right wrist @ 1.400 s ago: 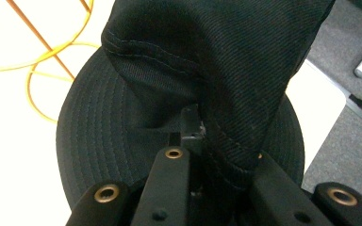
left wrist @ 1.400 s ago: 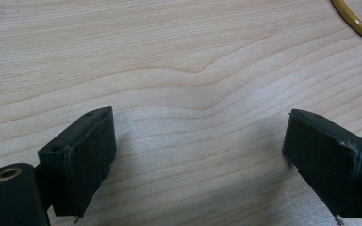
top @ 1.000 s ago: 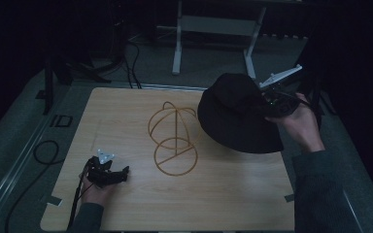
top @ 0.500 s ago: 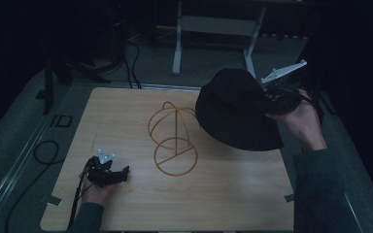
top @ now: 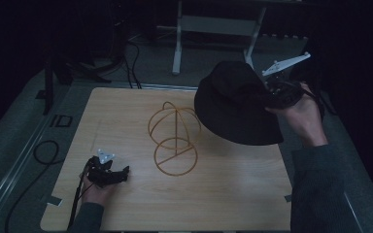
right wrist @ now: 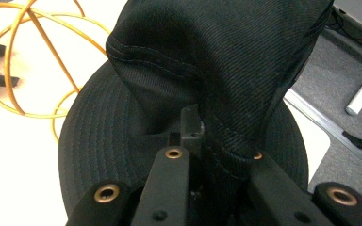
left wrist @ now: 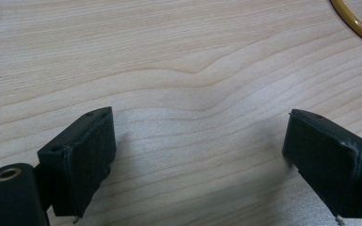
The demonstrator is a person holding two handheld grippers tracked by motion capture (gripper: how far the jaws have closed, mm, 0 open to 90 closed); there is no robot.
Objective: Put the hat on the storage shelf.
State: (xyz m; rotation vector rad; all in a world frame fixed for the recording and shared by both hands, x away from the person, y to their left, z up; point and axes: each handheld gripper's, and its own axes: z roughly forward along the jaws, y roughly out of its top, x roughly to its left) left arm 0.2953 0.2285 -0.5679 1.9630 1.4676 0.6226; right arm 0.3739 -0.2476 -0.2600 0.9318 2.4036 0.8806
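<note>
A black bucket hat [top: 235, 104] is held up off the table [top: 223, 204] at the right-far side, pinched at the crown fabric by the right gripper [top: 277, 94]. In the right gripper view the jaws are seen pressed together on a fold of the hat [right wrist: 217, 70], w/ the brim hanging below and behind the fold. The hat's brim is tilted, its near edge low over the table, just right of the gold wire hat stand [top: 174, 138]; hat and stand look apart, though touching can't be ruled out from the high view. The stand [right wrist: 23, 61] is seen left of the hat in the right gripper view, upright, w/ a ring base and a domed wire top.

The left gripper [top: 108, 174] is rested at the near-left of the table, well apart from hat and stand. Its jaws are spread wide in the left gripper view, nothing between them but bare wood [left wrist: 193, 94]; a bit of the stand's ring [left wrist: 356, 21] is caught at the far-right corner.
</note>
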